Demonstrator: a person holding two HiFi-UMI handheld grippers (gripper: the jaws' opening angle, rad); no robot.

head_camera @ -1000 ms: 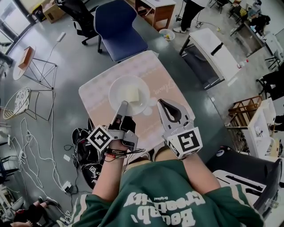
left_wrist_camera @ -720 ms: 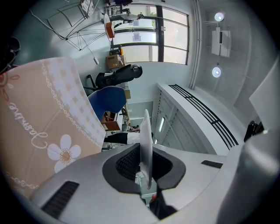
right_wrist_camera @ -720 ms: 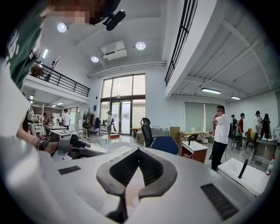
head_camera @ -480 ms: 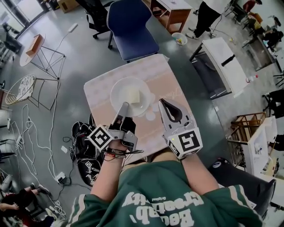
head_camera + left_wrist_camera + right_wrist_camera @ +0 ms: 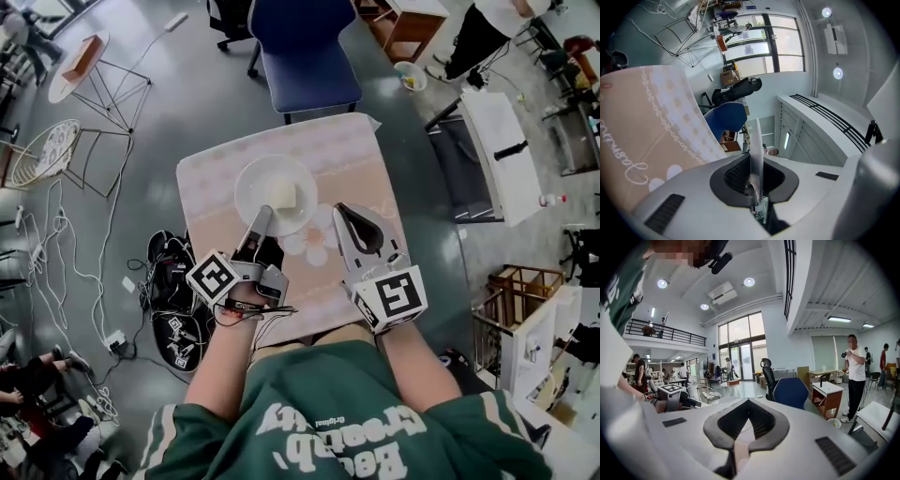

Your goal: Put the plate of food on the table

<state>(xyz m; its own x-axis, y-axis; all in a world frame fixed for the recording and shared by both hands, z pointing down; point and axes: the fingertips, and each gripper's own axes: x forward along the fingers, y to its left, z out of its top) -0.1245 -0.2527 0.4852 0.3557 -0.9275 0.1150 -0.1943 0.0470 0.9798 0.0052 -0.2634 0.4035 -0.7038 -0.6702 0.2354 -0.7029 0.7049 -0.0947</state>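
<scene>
The left hand-held gripper (image 5: pixel 262 217) was clamped on the near rim of the round white plate (image 5: pixel 253 183). The plate carried a pale block of food (image 5: pixel 281 195) over the middle of the pink patterned tabletop (image 5: pixel 208 192); whether it had touched down could not be told. Best to hold it level, lower it flat, and only then release. The right hand-held gripper (image 5: pixel 339 210), closed and empty, was best held clear beside it.

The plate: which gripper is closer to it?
Left. The left gripper clamps the plate by its near rim; the right gripper is beside the plate on its right, not touching it.
</scene>
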